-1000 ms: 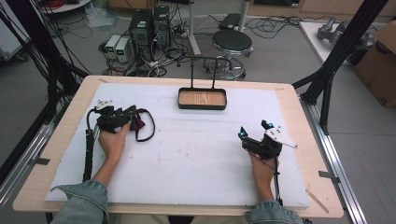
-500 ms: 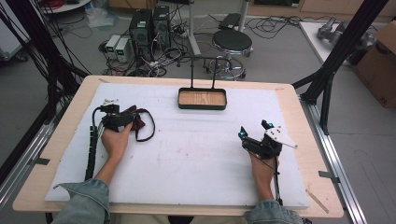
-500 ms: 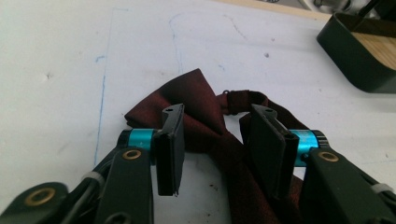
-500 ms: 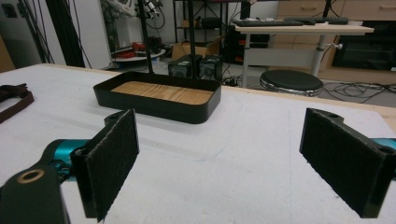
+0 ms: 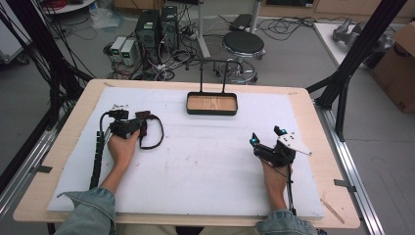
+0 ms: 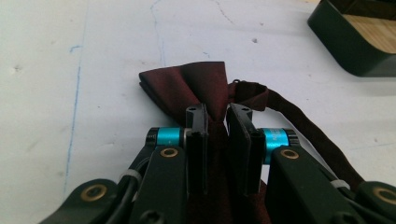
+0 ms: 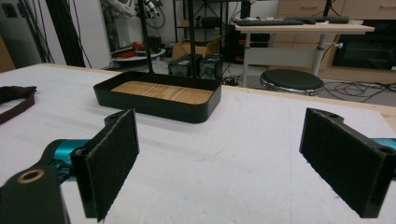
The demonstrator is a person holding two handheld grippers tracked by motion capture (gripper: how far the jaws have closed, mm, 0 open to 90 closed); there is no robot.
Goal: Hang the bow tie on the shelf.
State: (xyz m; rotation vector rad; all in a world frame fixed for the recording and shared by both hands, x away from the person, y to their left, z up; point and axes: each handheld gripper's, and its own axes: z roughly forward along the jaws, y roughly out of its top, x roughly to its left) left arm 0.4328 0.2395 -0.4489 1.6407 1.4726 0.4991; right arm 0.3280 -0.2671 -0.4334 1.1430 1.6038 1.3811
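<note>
Left tool (image 6: 215,140), gripper view: the two black jaws are pressing together on the knot of a dark red bow tie (image 6: 196,86). The tie's satin cloth is showing a faint sheen and pleats that are gathering toward the knot. One wing is fanning out beyond the jaw tips, away from the camera; the other is lying under the tool's body. The long axis of the bow is thus running along the tool's own axis. A narrow strap (image 6: 308,135) of the same cloth is leaving the knot and curving back along the right of this view.

High view: the left tool (image 5: 133,126) is lying in the person's left hand (image 5: 122,147) at the left of the white tabletop (image 5: 205,161), with the bow tie (image 5: 143,116) at its tip and the strap (image 5: 157,134) looping toward the near edge. The wing is pointing right and slightly toward the far edge, roughly at the tray (image 5: 212,104), a black tray with a wood-grain floor standing at the far middle, well apart from the tie.

The right tool (image 5: 266,142), held in the right hand (image 5: 275,178), is resting at the right of the tabletop. Its gripper view is showing the right tool (image 7: 233,163) with jaws spread wide apart and nothing between them, facing the tray (image 7: 154,103).
</note>
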